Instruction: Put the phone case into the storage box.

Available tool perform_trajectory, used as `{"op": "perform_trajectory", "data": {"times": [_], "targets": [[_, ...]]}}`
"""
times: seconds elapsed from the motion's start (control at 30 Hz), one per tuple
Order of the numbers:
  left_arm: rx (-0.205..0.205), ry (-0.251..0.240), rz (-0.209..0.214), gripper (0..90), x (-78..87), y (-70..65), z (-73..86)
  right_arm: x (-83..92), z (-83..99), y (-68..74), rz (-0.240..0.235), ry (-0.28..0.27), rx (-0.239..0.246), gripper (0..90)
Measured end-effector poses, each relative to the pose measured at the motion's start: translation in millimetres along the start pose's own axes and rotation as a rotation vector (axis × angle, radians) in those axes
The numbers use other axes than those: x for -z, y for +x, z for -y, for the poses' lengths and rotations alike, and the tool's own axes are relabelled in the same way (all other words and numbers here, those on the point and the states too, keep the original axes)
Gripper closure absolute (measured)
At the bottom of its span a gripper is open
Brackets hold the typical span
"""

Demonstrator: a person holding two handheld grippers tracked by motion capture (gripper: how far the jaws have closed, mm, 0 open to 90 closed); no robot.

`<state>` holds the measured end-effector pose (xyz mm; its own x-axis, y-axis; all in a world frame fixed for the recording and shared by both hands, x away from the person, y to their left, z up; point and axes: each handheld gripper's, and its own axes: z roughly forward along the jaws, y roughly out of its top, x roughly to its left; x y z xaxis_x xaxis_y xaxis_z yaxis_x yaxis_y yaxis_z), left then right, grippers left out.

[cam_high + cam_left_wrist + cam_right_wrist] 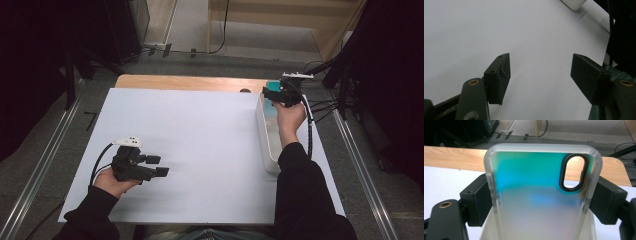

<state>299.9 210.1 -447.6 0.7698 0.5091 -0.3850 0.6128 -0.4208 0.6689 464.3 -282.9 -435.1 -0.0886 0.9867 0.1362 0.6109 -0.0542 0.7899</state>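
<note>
A frosted translucent phone case [536,195] with a teal sheen and an oval camera hole stands upright between the jaws of my right gripper [541,200]. The pads press on its two long edges, so the gripper is shut on it. From the high view, the right gripper [275,92] holds the case [269,104] above the far end of a long white bin [265,145] at the right of the table. My left gripper [159,166] rests low at the near left, over the white board. Its jaws stand wide open with nothing between them [540,77].
A large white board [200,140] covers the table, with a strip of wooden tabletop [185,82] showing along the far edge. The bin's corner [572,3] appears far off in the left gripper view. Dark stands and cables flank the table.
</note>
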Motion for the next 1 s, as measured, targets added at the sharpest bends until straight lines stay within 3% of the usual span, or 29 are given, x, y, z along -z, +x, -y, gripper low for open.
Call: {"op": "perform_trajectory", "data": {"times": [0.23, 0.27, 0.33, 0.57, 1.0], "targets": [[0.001, 0.0, -0.002, 32.2, 0.1, 0.0, 0.0, -1.4, 1.0, 0.3, -0.005, 0.024, 0.003, 13.8], [0.0, 0.0, -0.004, 32.2, 0.0, 0.0, 0.0, -2.1, 0.8, 0.7, 0.006, 0.03, 0.017, 8.9], [-0.002, 0.001, -0.003, 32.2, 0.0, 0.3, 0.0, -1.9, 0.9, 1.1, -0.02, 0.028, 0.042, 0.0], [-0.001, 0.002, -0.01, 32.2, -0.5, 0.1, -0.1, 0.6, -1.1, 0.2, -0.008, 0.013, 0.021, 0.0], [0.004, 0.004, -0.009, 32.2, -0.5, 0.9, 0.1, 13.2, -4.2, -3.1, -0.054, 0.075, -0.024, 0.0]]}}
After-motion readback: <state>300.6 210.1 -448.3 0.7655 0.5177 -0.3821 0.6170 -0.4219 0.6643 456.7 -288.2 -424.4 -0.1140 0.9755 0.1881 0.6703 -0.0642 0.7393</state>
